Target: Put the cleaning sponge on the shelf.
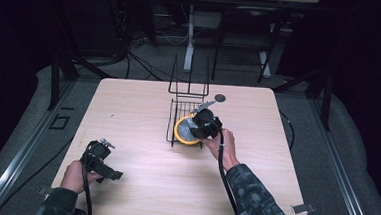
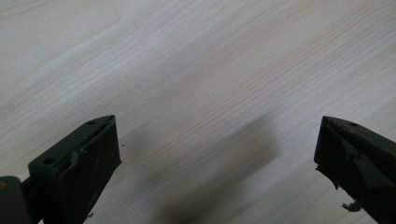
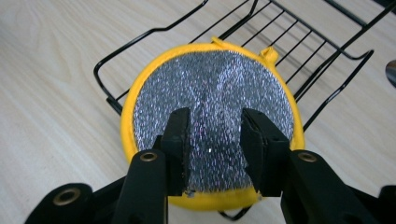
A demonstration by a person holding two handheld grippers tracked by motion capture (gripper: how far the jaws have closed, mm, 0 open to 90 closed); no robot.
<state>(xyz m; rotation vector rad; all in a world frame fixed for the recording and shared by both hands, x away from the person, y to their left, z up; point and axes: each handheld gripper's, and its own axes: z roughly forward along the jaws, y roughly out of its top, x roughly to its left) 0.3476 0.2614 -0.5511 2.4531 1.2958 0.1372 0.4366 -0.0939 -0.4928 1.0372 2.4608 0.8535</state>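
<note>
The wooden table (image 1: 138, 184) took up most of the high view, pale and bare except near its far middle. There stood the black wire rack (image 1: 178, 117), a low basket with 2 tall prongs rising at its far end; in the right gripper view its rim (image 3: 140, 42) curved round the near side. A small dark round spot (image 1: 220, 97) sat on the tabletop just beyond the rack.

On the rack's near end lay the round scouring pad (image 3: 219, 93), silver mesh on top with a yellow border, overhanging the near rim and tilted a little toward the camera. In the high view it showed as a yellow disc (image 1: 182, 132) at the rack's front.

The right gripper (image 3: 215, 144) was at the pad, its 2 jaws partly closed with a strip of the silver face between them. They appeared to pinch or press the mesh, yet the pictures did not settle whether the pad was truly clamped, so I cannot tell its grip for sure. The person's right hand (image 1: 224, 144) held it from the near side.

The left gripper (image 2: 215, 154) rested well apart at the table's near left, its jaws spread wide over bare wood, holding nothing.

As a judgement, the work sat at the grasp or release of the pad at the rack; whichever it was, lifting clear or withdrawing remained.
</note>
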